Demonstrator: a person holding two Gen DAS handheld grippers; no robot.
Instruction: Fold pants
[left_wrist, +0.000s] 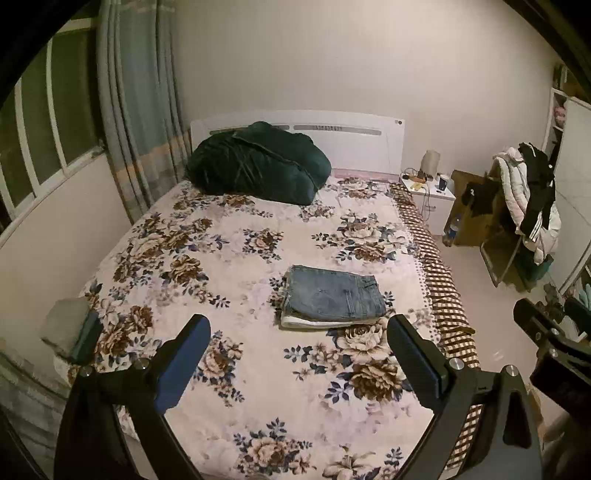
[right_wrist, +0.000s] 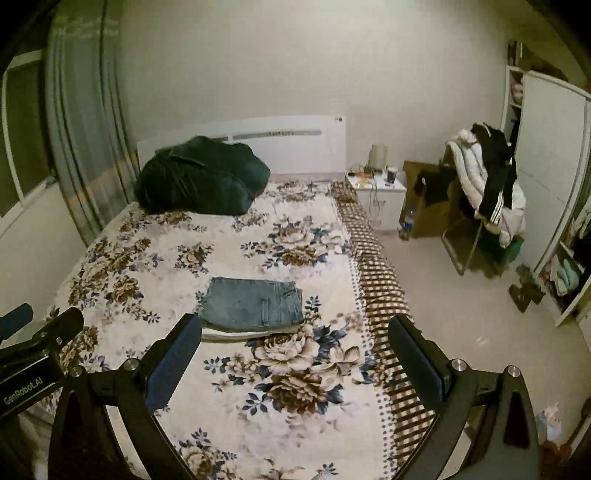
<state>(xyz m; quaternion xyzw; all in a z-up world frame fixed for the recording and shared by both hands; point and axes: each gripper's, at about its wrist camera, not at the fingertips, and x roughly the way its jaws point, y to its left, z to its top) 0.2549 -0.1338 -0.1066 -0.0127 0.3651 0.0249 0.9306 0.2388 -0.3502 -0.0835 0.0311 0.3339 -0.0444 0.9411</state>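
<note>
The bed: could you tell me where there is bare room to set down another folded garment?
Free bedspread lies left of the folded jeans, between them and the dark green bundle, and in front near both open grippers. The headboard's left side is crowded.

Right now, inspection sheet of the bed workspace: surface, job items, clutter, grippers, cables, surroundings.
Surface: floral bedspread, flat.
Job's things: jeans, folded into a rectangle, lying on a folded white garment.
Clutter: dark green duvet bundled at the headboard.
Grippers: left gripper and right gripper both open, empty, held back from the jeans.
Cables: wires on and hanging from the nightstand.
Surroundings: chair piled with clothes, curtain, bottle on floor.
</note>
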